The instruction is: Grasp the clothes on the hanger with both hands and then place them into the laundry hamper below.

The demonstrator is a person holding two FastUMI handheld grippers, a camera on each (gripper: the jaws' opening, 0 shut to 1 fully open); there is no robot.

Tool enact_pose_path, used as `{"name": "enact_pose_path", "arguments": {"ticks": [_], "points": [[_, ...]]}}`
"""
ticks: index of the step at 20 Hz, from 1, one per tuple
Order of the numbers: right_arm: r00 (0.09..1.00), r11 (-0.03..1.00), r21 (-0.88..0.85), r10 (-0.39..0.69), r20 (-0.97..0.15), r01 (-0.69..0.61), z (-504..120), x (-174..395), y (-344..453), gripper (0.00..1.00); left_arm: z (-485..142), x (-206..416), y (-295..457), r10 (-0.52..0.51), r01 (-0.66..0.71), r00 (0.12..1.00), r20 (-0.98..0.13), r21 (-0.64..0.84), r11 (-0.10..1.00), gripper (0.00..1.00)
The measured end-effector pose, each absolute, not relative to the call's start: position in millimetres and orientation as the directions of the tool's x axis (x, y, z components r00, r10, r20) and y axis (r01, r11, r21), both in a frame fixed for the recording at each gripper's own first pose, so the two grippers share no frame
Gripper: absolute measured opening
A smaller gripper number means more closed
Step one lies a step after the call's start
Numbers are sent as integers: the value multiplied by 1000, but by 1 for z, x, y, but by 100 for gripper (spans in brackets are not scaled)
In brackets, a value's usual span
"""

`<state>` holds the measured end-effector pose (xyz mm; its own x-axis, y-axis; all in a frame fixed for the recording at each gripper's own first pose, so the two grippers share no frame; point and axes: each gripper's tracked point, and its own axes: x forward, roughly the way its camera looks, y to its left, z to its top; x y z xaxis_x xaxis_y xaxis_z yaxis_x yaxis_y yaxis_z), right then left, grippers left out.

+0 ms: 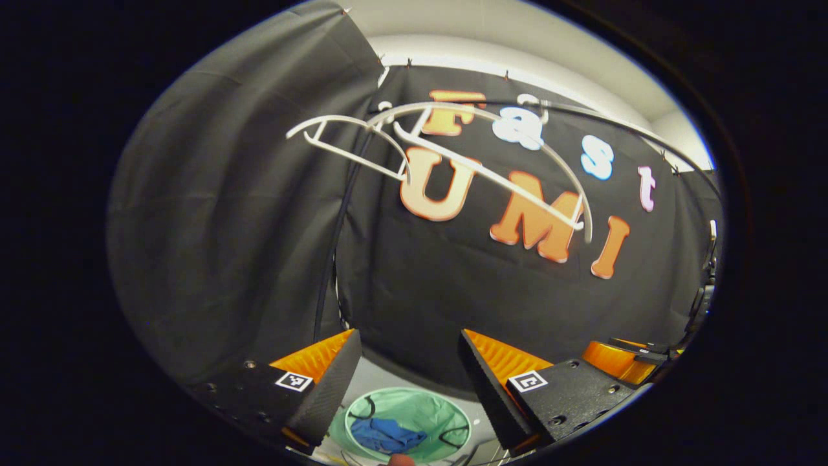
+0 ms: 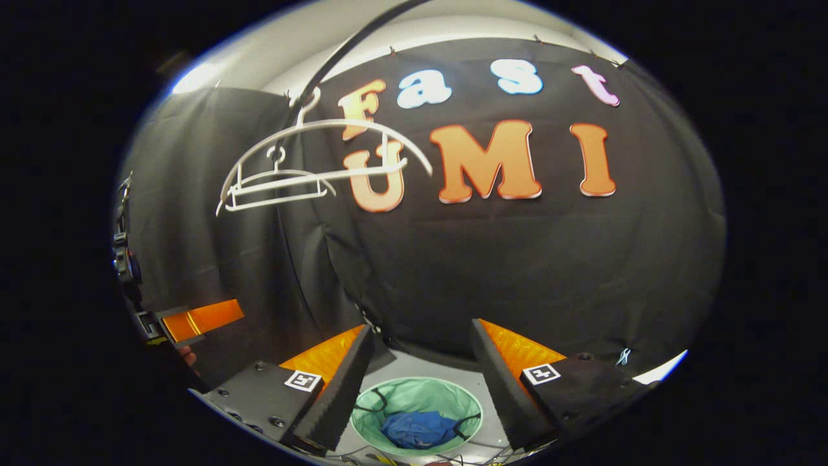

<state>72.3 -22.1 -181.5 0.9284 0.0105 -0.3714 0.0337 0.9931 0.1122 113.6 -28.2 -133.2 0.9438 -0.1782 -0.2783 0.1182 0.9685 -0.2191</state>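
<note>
Holding nothing, your left gripper (image 1: 407,372) had its jaws spread wide at the bottom of the left gripper view, and your right gripper (image 2: 420,362) stood equally wide and unloaded low in the right gripper view. Between each pair of fingers sat the green laundry hamper (image 2: 446,395), the blue clothes (image 2: 417,428) bunched inside it. Upper left hung the bare white hanger (image 2: 284,171).
</note>
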Motion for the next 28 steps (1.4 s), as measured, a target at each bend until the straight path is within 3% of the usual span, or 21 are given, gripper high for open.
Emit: {"name": "enact_pose_path", "arguments": {"ticks": [3,4,8,11,16,24,28], "points": [[959,995,93,-12,-283,40,-125,74,-38,98,-88,116,-14,-131,92,971,-199,-193,977,95],[966,995,88,-20,-257,44,-109,72,-42,88,-84,113,-9,-116,83,976,-183,-181,980,95],[987,996,69,-40,-156,52,-67,66,-53,88,-43,113,0,-84,70,991,-100,-140,988,91],[993,997,54,-47,-107,53,-44,59,-56,95,-21,109,-3,-91,82,994,-58,-151,985,92],[993,995,45,-86,-85,90,-34,46,-60,100,18,102,-4,-88,90,996,29,-77,993,91],[992,995,42,-88,-89,92,-35,39,-54,97,29,92,-13,-140,143,990,32,-129,981,95],[991,994,54,-92,-99,97,-40,41,-56,98,31,92,-11,-135,138,990,29,-129,982,92]]}}
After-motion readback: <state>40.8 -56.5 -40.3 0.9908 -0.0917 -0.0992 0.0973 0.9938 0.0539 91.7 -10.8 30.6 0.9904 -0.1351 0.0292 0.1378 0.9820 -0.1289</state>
